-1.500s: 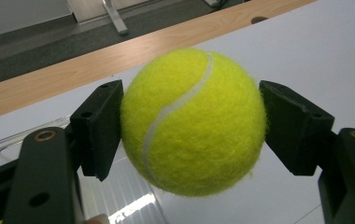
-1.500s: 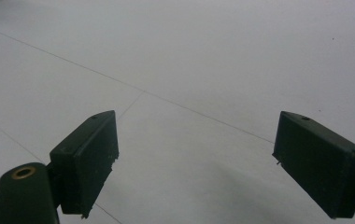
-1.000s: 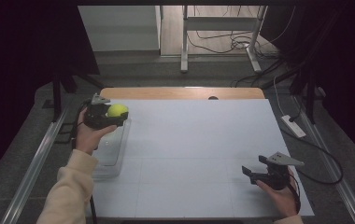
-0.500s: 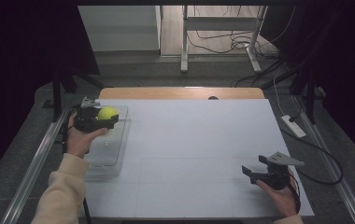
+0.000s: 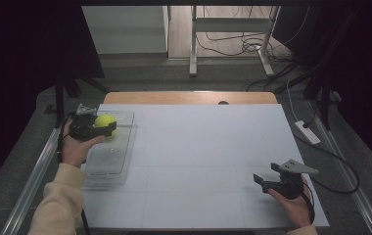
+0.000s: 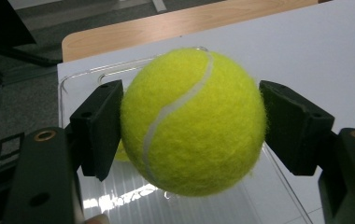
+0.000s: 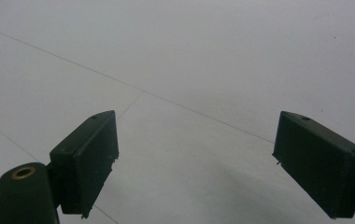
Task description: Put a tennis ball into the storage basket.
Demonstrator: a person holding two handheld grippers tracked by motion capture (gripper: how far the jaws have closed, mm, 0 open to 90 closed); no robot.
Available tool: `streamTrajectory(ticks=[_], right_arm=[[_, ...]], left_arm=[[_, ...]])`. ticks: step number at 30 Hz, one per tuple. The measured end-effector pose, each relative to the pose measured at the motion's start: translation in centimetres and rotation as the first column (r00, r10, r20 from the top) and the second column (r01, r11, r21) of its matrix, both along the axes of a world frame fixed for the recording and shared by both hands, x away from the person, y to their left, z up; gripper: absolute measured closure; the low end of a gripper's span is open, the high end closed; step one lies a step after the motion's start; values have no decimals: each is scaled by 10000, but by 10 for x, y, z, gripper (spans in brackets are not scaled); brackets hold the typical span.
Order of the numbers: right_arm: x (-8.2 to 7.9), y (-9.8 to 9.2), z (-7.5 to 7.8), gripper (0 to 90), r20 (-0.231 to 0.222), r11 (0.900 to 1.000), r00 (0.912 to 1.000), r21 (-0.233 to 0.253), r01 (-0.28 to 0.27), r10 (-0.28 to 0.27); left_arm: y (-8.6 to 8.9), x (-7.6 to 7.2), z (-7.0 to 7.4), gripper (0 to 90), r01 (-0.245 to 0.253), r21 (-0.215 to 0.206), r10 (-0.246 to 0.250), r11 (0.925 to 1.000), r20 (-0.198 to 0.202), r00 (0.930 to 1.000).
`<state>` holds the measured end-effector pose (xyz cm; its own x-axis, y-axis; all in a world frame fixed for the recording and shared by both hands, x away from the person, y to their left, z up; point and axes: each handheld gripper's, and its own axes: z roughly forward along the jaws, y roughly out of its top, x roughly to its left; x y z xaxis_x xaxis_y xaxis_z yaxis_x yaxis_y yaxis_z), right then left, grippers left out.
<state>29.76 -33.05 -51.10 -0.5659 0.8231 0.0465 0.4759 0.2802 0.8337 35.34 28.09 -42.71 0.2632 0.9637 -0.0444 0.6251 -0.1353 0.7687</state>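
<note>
Left-side, left gripper (image 5: 106, 128) clamps a tennis ball (image 6: 193, 121) over the clear tray (image 5: 121, 156); lower right, right gripper (image 5: 265, 180) gapes wide, nothing held, over the table (image 5: 198, 147).

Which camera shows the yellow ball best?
The left gripper view: the tennis ball looks big and close, held between the left tool's jaws above a clear tray. The high view shows it small and far.

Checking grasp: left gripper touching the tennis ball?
Touching. Left gripper view shows the left gripper with both pads pressed against the tennis ball.
</note>
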Motion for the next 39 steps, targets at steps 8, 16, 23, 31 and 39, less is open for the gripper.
streamTrajectory(ticks=[8, 16, 23, 31, 39], right_arm=[[0, 0, 0, 141, -6, 10000, 10000, -23, -10, 10], [0, 1, 0, 140, -10, 10000, 10000, -22, -14, 14], [0, 0, 0, 140, 3, 10000, 10000, -31, -12, 12], [0, 0, 0, 140, 5, 10000, 10000, -36, -17, 17], [0, 1, -1, 140, -23, 10000, 10000, -44, -26, 26]], left_arm=[[8, -2, -4, 271, -169, 80, 170, 9998, -166, 9997], [12, -2, -8, 271, -283, 246, 289, 9993, -262, 9992], [16, 1, -13, 271, -421, 338, 437, 9985, -474, 9979], [19, 4, -22, 271, -440, 491, 481, 9978, -860, 9951], [19, 7, -27, 270, -409, 700, 490, 9967, -1179, 9918]])
